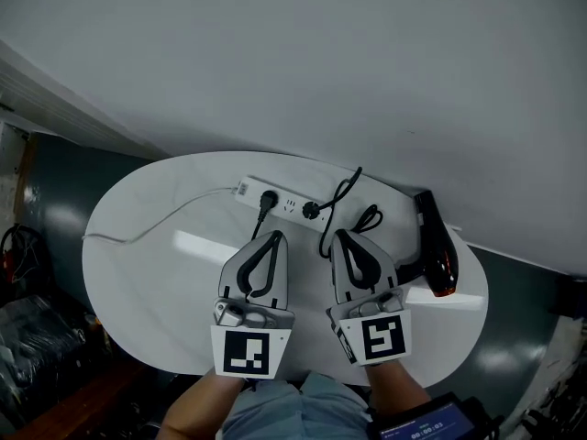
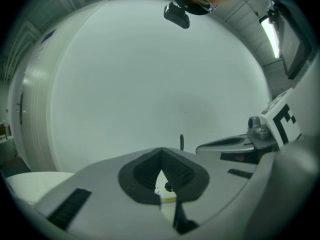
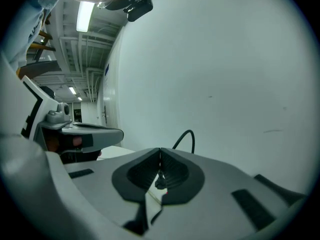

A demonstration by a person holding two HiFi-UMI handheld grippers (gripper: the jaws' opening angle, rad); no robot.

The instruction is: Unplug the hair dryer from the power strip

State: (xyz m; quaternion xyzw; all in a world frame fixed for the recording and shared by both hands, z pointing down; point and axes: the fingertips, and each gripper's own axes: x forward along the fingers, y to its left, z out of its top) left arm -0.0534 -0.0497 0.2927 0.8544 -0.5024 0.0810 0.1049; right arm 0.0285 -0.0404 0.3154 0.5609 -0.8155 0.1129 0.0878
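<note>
Hair dryer [image 1: 437, 246], black with a reddish front end, lies on the far right part of the white oval tabletop [image 1: 147, 264], close to the pale wall [image 1: 321, 62]. To its left, a white power strip [image 1: 284, 204] lies along the back of the tabletop, with a thin white cord [image 1: 174, 214] trailing off to the left edge. Two black plugs sit in the strip: one near its left end [image 1: 267, 201] and one further right [image 1: 312, 211]. A black cord [image 1: 348, 191] loops and curls between the right-hand plug and the dryer; which plug belongs to the dryer cannot be told for certain.

Both tools hover side by side over the near middle of the tabletop, pointing at the strip. The left tool [image 1: 272, 236] has its tip just short of the left plug, and its own view shows the tips [image 2: 161, 151] pressed together with nothing between them. The right tool [image 1: 341, 235] is likewise clenched and empty [image 3: 160, 150], its tip near the coiled cord, an arc of which rises behind its jaws [image 3: 187, 136]. Neither tool touches the strip, a plug or the dryer.
</note>
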